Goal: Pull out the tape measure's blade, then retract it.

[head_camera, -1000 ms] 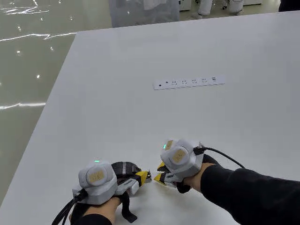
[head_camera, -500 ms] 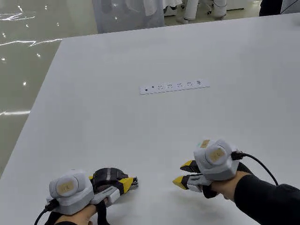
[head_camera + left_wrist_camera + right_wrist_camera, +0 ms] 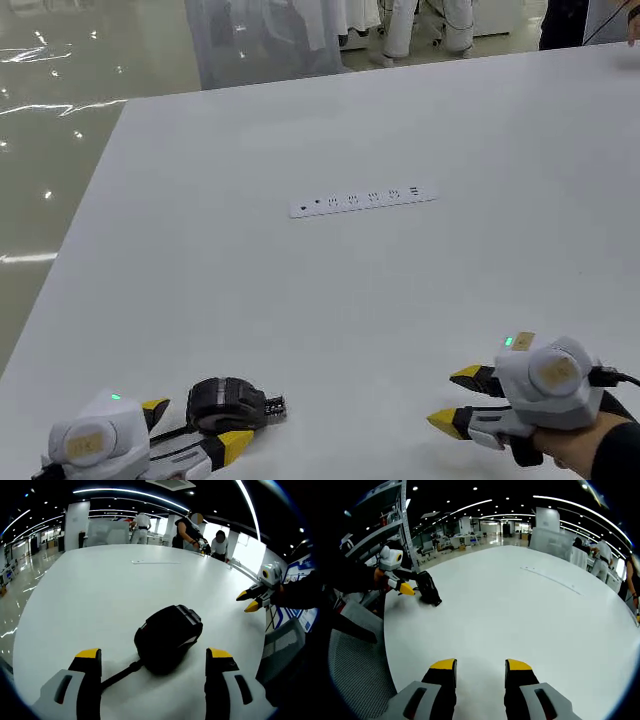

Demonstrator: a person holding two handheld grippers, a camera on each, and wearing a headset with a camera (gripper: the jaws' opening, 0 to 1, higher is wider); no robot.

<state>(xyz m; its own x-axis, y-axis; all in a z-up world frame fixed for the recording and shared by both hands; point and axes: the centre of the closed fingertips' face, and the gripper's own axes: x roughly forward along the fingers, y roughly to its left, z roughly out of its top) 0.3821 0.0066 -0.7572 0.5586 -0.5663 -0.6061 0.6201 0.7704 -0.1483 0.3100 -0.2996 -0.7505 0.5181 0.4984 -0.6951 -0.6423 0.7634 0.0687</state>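
— Where was the tape measure [image 3: 228,402]?
— On the desk [image 3: 300,290], between the jaws of the left gripper [image 3: 195,423], which had spread wide and let go.
— The right gripper [image 3: 452,397]?
— Open, empty, drawn well away from where it was a second before. No blade showed, so the retraction looked finished.

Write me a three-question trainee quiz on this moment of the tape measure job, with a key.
1. True or false: the right gripper is shut on the tape measure.
2. Where does the tape measure lie?
A. between the open fingers of the left gripper
B. on top of the socket bar
C. under the right gripper
3. Fill in: the long white ___ lies on the table, beyond both grippers.

Key
1. False: the right gripper is open, holds nothing and is well apart from the tape measure.
2. A
3. power strip
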